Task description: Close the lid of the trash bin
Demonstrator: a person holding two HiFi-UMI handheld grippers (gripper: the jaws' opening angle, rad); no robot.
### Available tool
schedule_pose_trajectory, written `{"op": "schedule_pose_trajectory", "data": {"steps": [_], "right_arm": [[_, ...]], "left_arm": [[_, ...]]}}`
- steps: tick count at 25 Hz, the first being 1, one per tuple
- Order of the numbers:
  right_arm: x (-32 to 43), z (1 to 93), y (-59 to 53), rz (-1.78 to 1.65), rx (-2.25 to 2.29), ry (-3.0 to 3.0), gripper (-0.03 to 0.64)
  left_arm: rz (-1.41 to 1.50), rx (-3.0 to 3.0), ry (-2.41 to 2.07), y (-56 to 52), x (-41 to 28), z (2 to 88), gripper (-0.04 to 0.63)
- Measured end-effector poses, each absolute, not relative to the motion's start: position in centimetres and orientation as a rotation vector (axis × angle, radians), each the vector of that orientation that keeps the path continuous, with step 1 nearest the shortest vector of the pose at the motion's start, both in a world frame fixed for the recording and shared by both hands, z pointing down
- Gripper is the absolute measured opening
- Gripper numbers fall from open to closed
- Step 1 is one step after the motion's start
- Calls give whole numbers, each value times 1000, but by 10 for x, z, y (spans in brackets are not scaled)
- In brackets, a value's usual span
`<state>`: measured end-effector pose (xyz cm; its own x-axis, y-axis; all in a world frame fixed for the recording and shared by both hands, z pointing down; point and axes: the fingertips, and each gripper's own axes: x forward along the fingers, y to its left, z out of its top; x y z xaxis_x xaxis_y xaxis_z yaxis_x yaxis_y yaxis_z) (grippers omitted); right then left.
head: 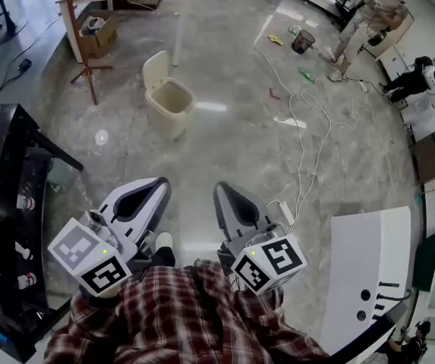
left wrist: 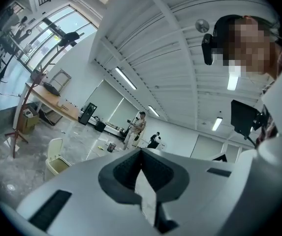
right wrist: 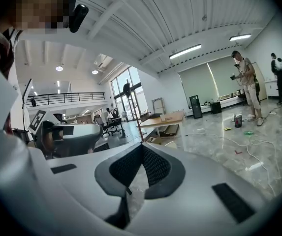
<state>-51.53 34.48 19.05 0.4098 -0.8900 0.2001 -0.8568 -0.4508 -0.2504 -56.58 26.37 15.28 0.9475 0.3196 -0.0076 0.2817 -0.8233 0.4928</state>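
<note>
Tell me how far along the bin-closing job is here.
Nothing is done yet: the trash bin stands well ahead with its lid upright and open. Nothing is in hand; the left gripper and right gripper are shut, empty and far from it. Left: approach, push the lid down.

- The head view looks steeply down from above the person. The left claw (head: 160, 184) and right claw (head: 221, 188) sit close at its lower edge, and the floor (head: 240, 142) spreads out ahead.
- The left gripper view rides just behind the left claw's tips and faces level across the room.
- The right gripper view sits just as close on the right claw, tipped slightly downward.
- The distant trash bin (head: 168, 97) shows in the head and left gripper views, and the standing person (head: 369, 21) in all three.
</note>
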Motion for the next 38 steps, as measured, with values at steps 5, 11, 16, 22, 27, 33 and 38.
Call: {"op": "schedule_pose_trajectory", "data": {"steps": [5,11,16,22,27,33,38], "right_arm": [[-480,199,332,-517,-2559,1524,12],[-419,201,328,-548,-2563,1493,12],[-342,196,326,-540,-2556,1545,12],[-242,181,329,-518,-2518,1688,12],[-176,179,339,-494,-2492,1808,12],[-128,203,334,-585,-2422,1841,12],[-103,210,293,-637,-2331,1932,12]], "left_arm": [[152,2562,462,246,-525,162,11],[179,2551,476,238,-457,162,10],[126,2569,438,231,-381,152,10],[47,2590,305,226,-286,141,10],[-41,2598,166,223,-231,139,10],[-19,2602,19,207,-203,154,10],[-7,2576,-98,170,-183,160,10]]}}
